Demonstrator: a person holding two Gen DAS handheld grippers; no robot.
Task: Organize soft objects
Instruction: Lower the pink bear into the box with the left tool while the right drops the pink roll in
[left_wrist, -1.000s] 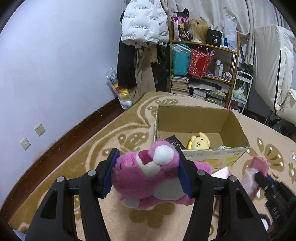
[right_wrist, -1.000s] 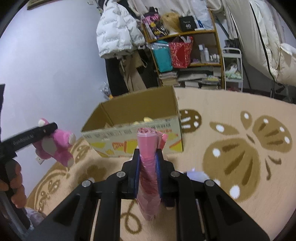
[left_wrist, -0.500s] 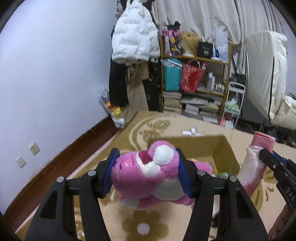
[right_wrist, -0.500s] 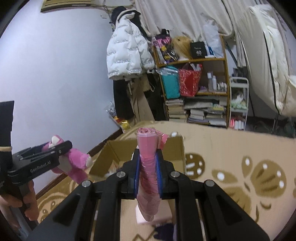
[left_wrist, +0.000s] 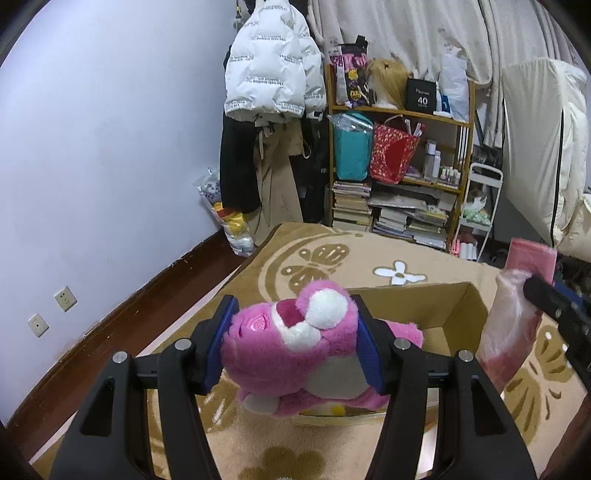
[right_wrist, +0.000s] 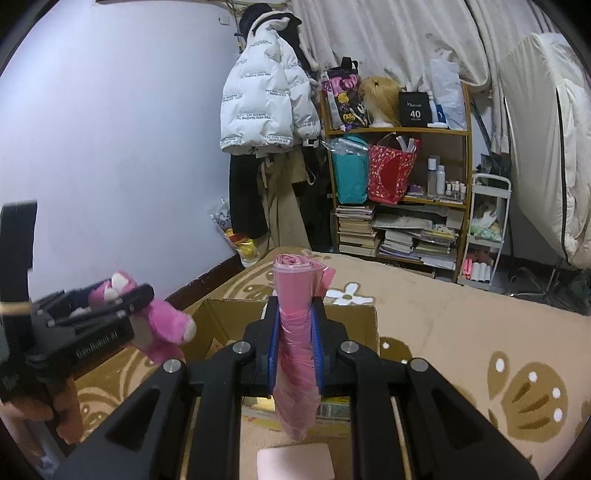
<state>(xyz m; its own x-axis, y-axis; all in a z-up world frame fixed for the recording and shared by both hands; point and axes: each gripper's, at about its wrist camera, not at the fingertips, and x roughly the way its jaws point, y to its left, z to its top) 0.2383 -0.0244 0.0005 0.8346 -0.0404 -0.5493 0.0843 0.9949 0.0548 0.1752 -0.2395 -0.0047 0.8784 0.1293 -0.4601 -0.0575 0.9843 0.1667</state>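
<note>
Pink plush bear (left_wrist: 295, 354), white-snouted; pink plastic roll (right_wrist: 296, 347), crinkled.

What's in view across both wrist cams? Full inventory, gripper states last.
pink plush bear: 1, pink and white, clamped in left gripper above the box's near edge
roll of pink plastic bags: 1, pink, upright in right gripper
open cardboard box: 1, brown, on the rug below both grippers
patterned rug: 1, beige and tan, on the floor
white puffer jacket: 1, hanging at the back wall
wooden shelf unit: 1, back wall, holds books, bottles, teal and red bags
wall sockets: 2, white, low on the left wall
left gripper: black, blue pads, shut on the bear
right gripper: black, blue pads, shut on the roll
</note>
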